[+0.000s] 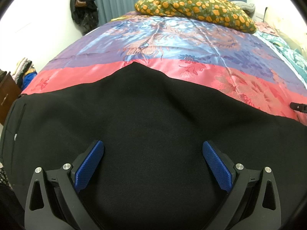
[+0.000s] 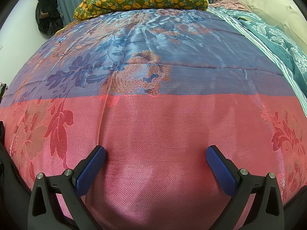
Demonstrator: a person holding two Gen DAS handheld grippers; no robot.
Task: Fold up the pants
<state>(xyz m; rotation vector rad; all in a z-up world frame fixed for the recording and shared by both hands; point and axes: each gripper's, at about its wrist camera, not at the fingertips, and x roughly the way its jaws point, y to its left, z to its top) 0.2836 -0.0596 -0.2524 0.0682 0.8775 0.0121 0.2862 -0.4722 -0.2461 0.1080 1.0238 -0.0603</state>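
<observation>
Both tools are released and empty: the left tool hovers over the black pants spread across the satin bedspread, so a grab mid-panel could bunch the slippery cloth. Only the left view shows them, from 9 to 3 o'clock; the right tool faces bare pink bedspread, the pants unseen.

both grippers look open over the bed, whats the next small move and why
Probably lower the left gripper and close it on the black pants. Its jaws are spread wide with only pants fabric between them, nothing gripped. The right gripper is also open, but over bare pink bedspread, with the pants only at its view's left edge, so it would need to shift left first.
</observation>
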